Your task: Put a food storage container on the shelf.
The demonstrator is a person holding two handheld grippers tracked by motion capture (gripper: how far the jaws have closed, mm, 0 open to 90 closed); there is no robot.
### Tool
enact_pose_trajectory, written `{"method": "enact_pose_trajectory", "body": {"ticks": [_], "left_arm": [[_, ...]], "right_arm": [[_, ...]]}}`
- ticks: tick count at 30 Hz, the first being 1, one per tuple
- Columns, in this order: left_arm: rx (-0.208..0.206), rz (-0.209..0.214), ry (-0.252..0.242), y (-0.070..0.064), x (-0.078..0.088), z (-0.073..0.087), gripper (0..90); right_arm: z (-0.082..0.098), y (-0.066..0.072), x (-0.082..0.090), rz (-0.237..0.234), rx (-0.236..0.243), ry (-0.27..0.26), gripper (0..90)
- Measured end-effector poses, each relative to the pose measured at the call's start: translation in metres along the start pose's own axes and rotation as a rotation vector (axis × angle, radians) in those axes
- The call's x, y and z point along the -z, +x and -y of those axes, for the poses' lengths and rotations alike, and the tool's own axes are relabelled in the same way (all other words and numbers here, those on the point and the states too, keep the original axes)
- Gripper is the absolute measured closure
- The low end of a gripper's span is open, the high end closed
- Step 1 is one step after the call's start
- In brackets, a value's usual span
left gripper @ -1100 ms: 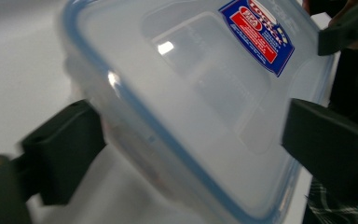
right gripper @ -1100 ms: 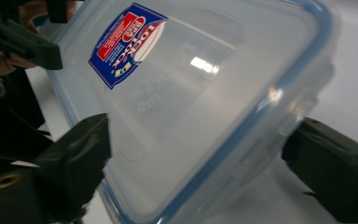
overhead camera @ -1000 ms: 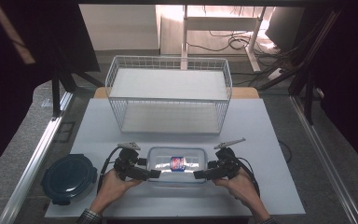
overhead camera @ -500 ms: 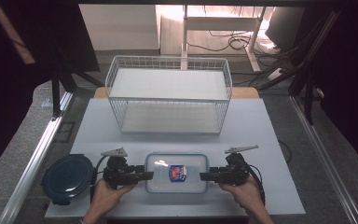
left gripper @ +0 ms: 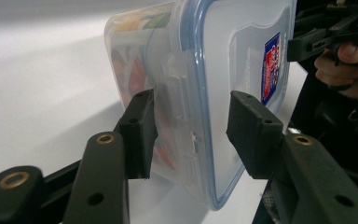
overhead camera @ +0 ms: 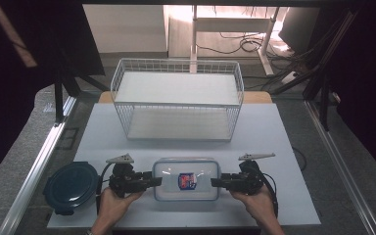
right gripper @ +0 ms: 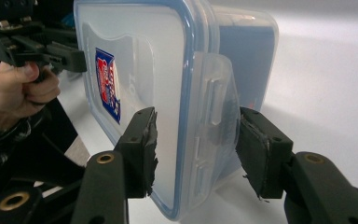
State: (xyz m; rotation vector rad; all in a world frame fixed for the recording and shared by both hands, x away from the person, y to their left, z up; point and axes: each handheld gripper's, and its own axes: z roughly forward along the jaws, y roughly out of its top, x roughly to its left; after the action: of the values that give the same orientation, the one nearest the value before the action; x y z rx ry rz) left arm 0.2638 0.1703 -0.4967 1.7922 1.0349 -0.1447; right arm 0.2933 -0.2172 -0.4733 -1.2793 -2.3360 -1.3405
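Dark blue round lidded container [overhead camera: 71,187] sits at the far left, well apart from the clear rectangular plastic box with the blue-rimmed lid [overhead camera: 186,178] on the white worktop [overhead camera: 274,132]. Left tool [overhead camera: 155,181], jaws just closing, straddles the box's left-end latch; right tool [overhead camera: 216,182] likewise brackets its right-end latch, pads not quite touching.

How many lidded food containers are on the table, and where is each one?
2. A clear rectangular container sits at the front middle of the table, between the two grippers. A dark round container sits at the front left corner. The wire basket behind looks empty.
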Motion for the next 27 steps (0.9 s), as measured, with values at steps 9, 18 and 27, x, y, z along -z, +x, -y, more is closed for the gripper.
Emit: {"method": "enact_pose_trajectory", "body": {"ticks": [9, 18, 27], "left_arm": [[-0.041, -0.035, -0.034, -0.012, 0.012, -0.021, 51.9], [-0.070, -0.036, -0.076, -0.017, 0.025, -0.054, 52.0], [-0.090, -0.036, -0.119, -0.018, 0.038, -0.080, 52.1]], "right_arm": [[-0.013, 0.010, 0.010, 0.005, 0.051, -0.065, 49.7], [-0.043, 0.020, 0.023, 0.014, 0.096, -0.120, 49.7], [-0.071, 0.028, 0.033, 0.010, 0.124, -0.178, 50.3]]}}
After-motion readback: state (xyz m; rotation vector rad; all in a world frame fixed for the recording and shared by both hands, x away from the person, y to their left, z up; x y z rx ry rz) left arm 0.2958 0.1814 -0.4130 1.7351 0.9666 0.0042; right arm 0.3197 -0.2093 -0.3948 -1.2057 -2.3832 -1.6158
